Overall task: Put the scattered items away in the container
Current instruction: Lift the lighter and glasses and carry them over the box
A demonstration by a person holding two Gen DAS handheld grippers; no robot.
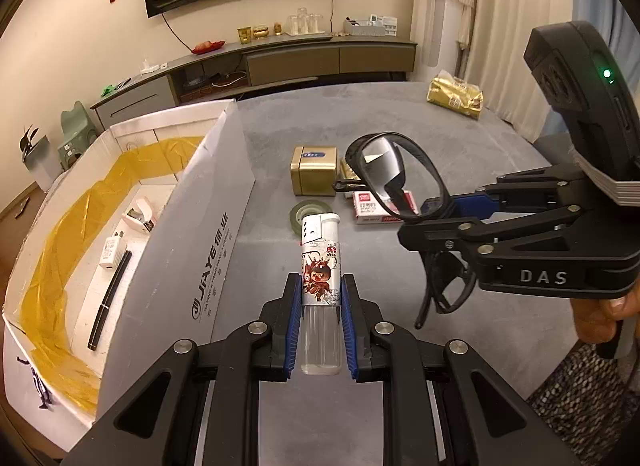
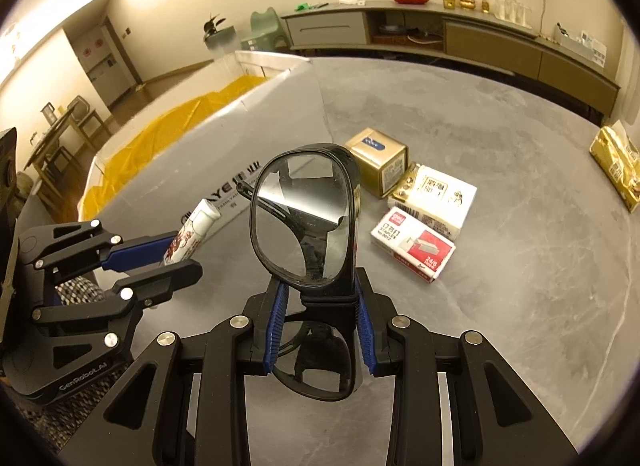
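My left gripper (image 1: 320,282) is shut on a clear lighter (image 1: 320,258) with a cartoon print, held upright above the grey table (image 1: 360,113). The white cardboard box (image 1: 208,225) lies open just to its left and holds a stapler (image 1: 140,215), a black pen (image 1: 110,302) and a small white block (image 1: 112,252). My right gripper (image 2: 320,290) is shut on the bridge of black-framed glasses (image 2: 304,217), one lens standing above the fingers. In the right wrist view the left gripper (image 2: 180,252) and lighter (image 2: 196,225) sit at the left. In the left wrist view the right gripper (image 1: 424,217) holds the glasses (image 1: 394,177).
On the table lie a gold tin (image 2: 378,161), a white-and-gold packet (image 2: 436,195), a staples box (image 2: 414,248), a tape roll (image 1: 310,215) and a gold pack (image 1: 456,97) at the far right. A hand (image 1: 600,314) grips the right tool. A low cabinet (image 1: 320,57) stands behind.
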